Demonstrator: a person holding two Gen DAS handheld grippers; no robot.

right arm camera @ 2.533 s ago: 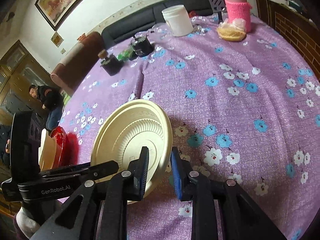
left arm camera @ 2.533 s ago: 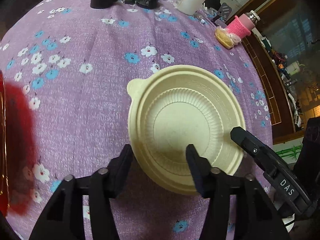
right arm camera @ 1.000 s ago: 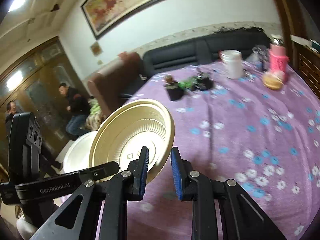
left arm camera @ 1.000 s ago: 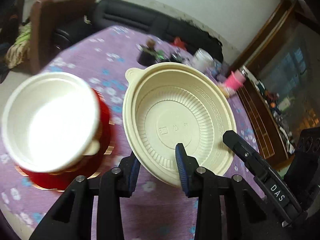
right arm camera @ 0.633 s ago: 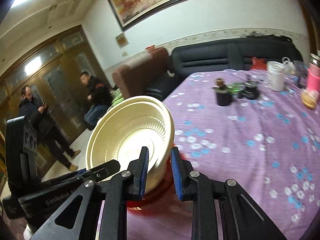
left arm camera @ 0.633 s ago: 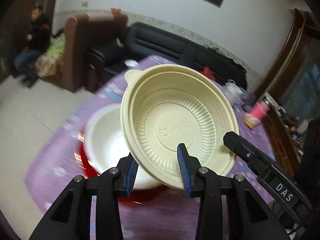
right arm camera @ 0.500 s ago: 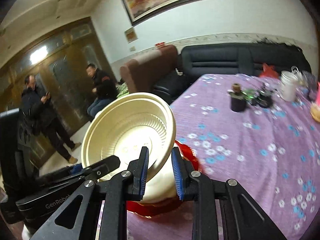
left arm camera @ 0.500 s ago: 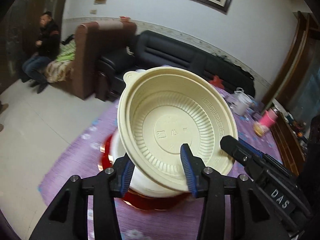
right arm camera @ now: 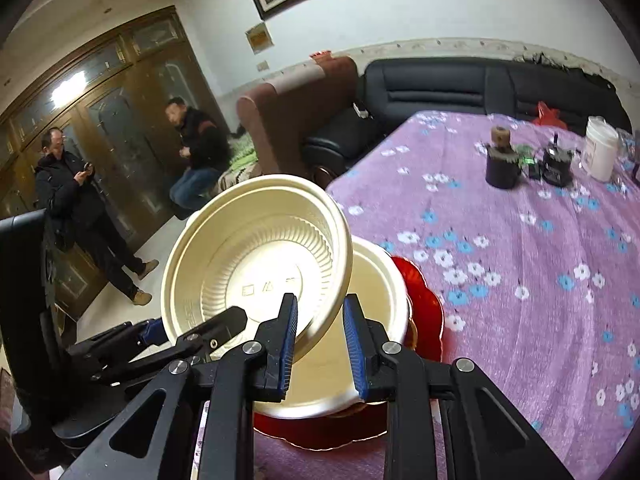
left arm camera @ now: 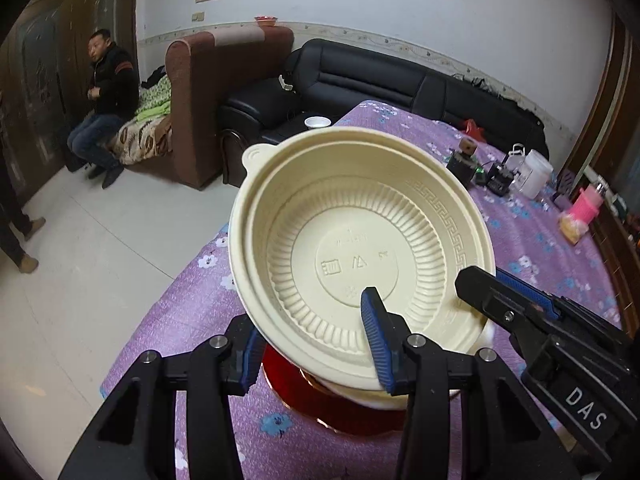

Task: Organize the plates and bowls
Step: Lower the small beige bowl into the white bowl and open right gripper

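1. Cream bowl (left arm camera: 360, 240), tilted, above white bowl (right arm camera: 376, 280) on red plate (right arm camera: 424, 304).
2. Right gripper (right arm camera: 320, 336) pinches cream bowl's rim.
3. Left gripper (left arm camera: 316, 344) straddles the rim; jaws just widened, contact unclear.
4. Readable: "DAS" on right gripper.

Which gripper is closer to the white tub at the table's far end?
Right. The right gripper clamps the rim of the cream bowl on the side facing the white tub; the left gripper, jaws just opened around the bowl's other edge, sits farther away.

Cream ribbed bowl (left arm camera: 360, 256) tilted over white bowl (right arm camera: 372, 280), red plate (right arm camera: 424, 304).
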